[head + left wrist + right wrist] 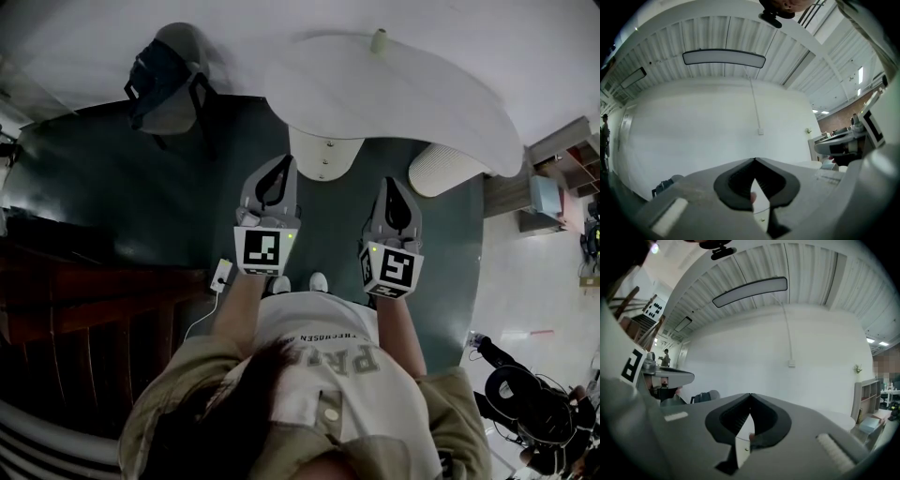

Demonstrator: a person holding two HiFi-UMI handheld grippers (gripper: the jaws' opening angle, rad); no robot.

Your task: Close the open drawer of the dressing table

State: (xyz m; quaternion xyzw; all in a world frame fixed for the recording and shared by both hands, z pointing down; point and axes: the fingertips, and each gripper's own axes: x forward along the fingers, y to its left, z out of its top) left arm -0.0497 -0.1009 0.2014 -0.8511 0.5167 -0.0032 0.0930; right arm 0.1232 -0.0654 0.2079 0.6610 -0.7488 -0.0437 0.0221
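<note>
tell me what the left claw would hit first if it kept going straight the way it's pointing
Probably the white wall. The shut left claw points level and seems to pass above the dressing table top, though depth is hard to judge.

Ahead of my fingertips [736, 187] I see a plain white wall [703, 136]; above them, a ribbed white ceiling [797, 61] with a long light panel [724, 57]. Below them lies dark teal floor [122, 178]; to their left, dark wooden furniture [84, 300].
</note>
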